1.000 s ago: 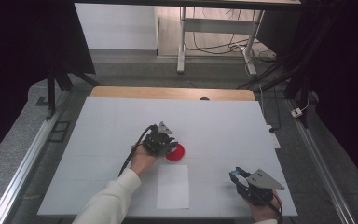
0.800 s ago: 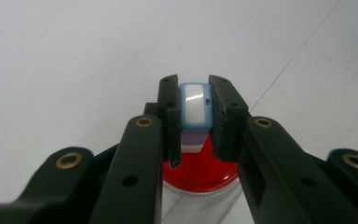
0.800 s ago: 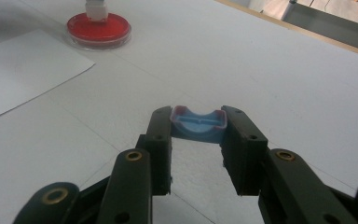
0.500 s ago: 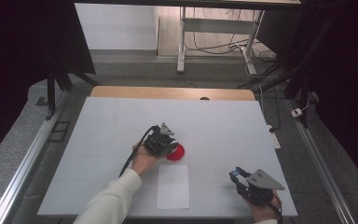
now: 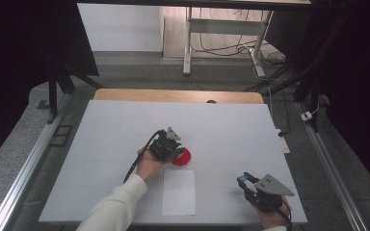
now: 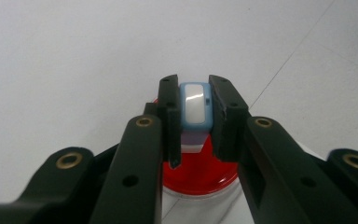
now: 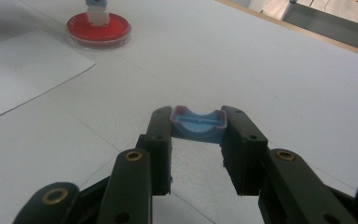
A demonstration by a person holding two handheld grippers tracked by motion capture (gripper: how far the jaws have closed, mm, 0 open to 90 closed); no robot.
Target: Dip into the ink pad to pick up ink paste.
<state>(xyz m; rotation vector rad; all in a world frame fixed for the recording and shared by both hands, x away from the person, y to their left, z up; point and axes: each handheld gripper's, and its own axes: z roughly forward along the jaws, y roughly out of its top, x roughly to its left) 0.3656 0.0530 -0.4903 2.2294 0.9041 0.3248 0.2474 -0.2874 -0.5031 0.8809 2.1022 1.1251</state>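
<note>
Stamp [image 6: 195,106], a small blue-framed block with a glossy white face, sat clamped between the jaws of the left gripper [image 6: 195,112], standing over the red dish [image 6: 200,175] and apparently pressed onto its red filling. The dish [image 5: 181,157] was round, shallow, clear-rimmed, and lay near the middle of the white table [image 5: 231,130]. In the right gripper view the stamp [image 7: 96,10] rose upright from the dish [image 7: 99,29].

Right gripper [image 7: 196,128] was closed on a blue cap [image 7: 198,123], a shallow rounded-rectangle shell with a pinkish rim, held just above the tabletop near the table's near right edge [image 5: 257,190].

A white paper sheet [image 5: 179,191], flat and matte, lay just in front of the dish, between the two hands. Wide bare surface remained toward the far wooden edge [image 5: 178,95] and both sides.
</note>
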